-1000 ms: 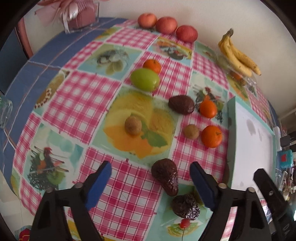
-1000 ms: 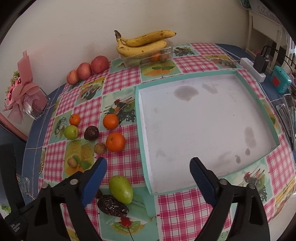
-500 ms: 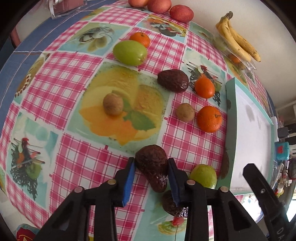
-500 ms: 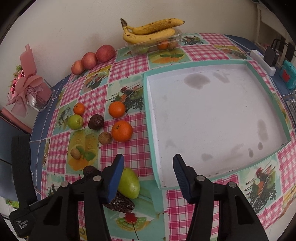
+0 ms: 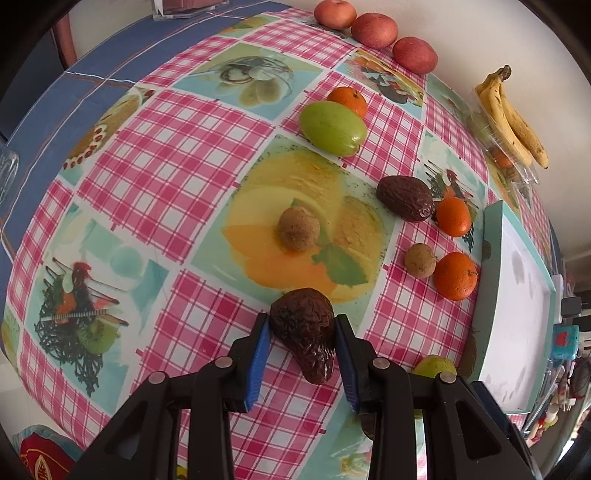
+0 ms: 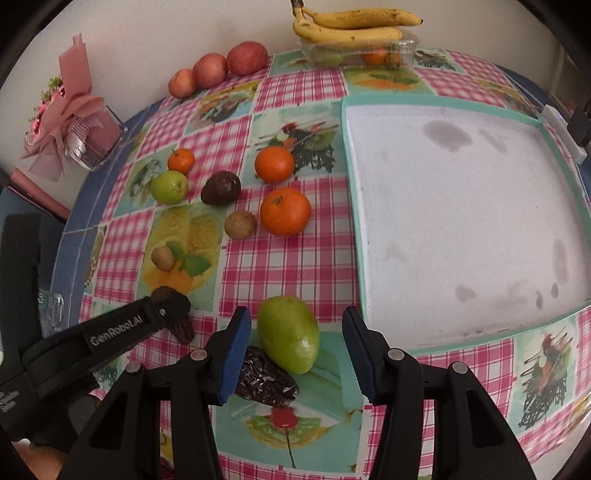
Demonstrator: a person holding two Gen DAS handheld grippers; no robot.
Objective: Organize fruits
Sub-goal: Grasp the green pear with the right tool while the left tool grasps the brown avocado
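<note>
While the left wrist view shows our left hand-held gripper (image 5: pixel 300 338) clamped on a wrinkled dark brown avocado (image 5: pixel 303 328) low over the checked pink-and-teal counter (image 5: pixel 166 147), only the right wrist view shows our right hand-held gripper (image 6: pixel 297 341) spread wide around a green pear-shaped fruit (image 6: pixel 288 334), its blue pads (image 6: pixel 236 354) clear of the skin. That view also reveals a shrivelled dark fruit (image 6: pixel 267 380) lying against the green one.

Beside them sits a shallow white tray with a teal rim (image 6: pixel 351 184), with only grey stains on its floor. By the wall, a clear plastic box (image 6: pixel 358 50) holds small fruit we cannot identify, with two yellow bananas (image 6: pixel 351 26) on top.

Loose on the counter we count three red apples (image 6: pixel 218 68), three oranges (image 6: pixel 284 210), two brown kiwis (image 6: pixel 240 224), another dark avocado (image 6: pixel 221 188) and a round green fruit (image 6: pixel 169 186).
</note>
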